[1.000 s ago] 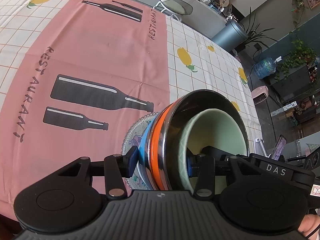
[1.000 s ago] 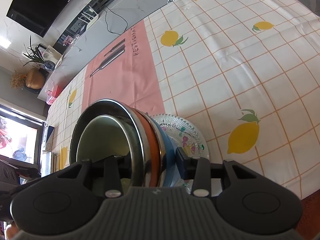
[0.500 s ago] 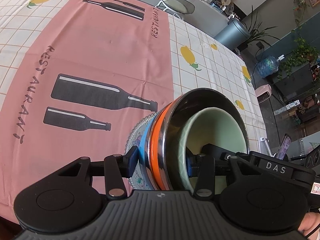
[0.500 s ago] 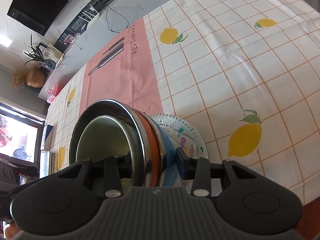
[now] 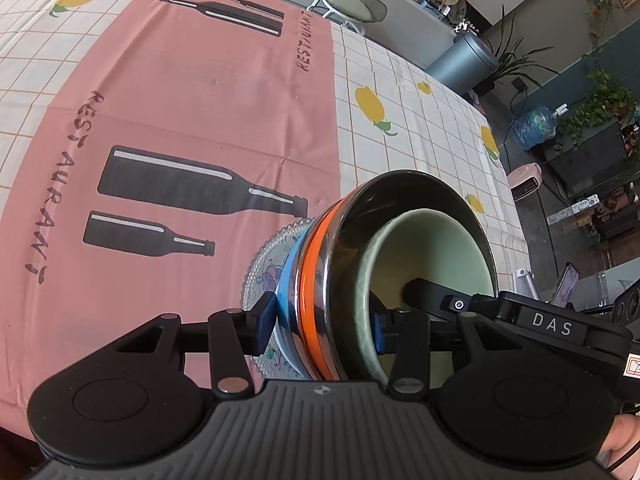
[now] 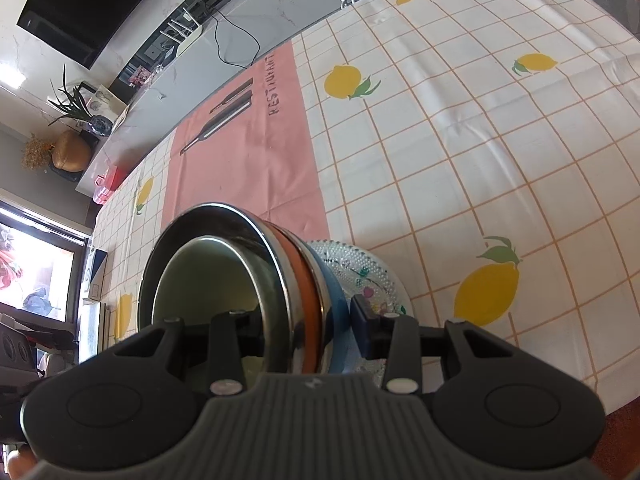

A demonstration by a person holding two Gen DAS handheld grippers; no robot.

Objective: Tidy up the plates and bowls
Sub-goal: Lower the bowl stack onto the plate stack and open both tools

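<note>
Stack: a nested stack of bowls and plates (image 5: 320, 300) is held between both grippers above the table, tilted so its open side faces away from the tablecloth.
Innermost item: pale green bowl (image 5: 432, 248), seated inside the steel bowl.
Next item: stainless steel bowl (image 5: 400, 188), dark reflective interior, polished rim.
Middle items: orange plate (image 5: 310, 272) and blue plate (image 5: 288, 280), pressed rim to rim beneath the steel bowl.
Outermost item: clear glass plate (image 6: 360, 268) with beaded edge and a fruit print, at the bottom of the stack, nearest the tablecloth.
Left gripper (image 5: 324, 320): pinching the stack across its rims; one finger bears on the blue plate's outer side, the other sits inside the green bowl.
Right gripper (image 6: 308, 320): likewise clamped on the stack; one finger is inside the bowls, the other presses on the blue plate beside the glass plate.
Second gripper in left view: black body marked "DAS" (image 5: 552, 324), reaching into the green bowl from the right.
Table covering: white checked tablecloth (image 6: 480, 140) with lemon print.
Overlay: pink mat (image 5: 180, 120) printed with black bottles and "RESTAURANT".
Contact with table: cannot be determined whether the glass plate touches the cloth.
</note>
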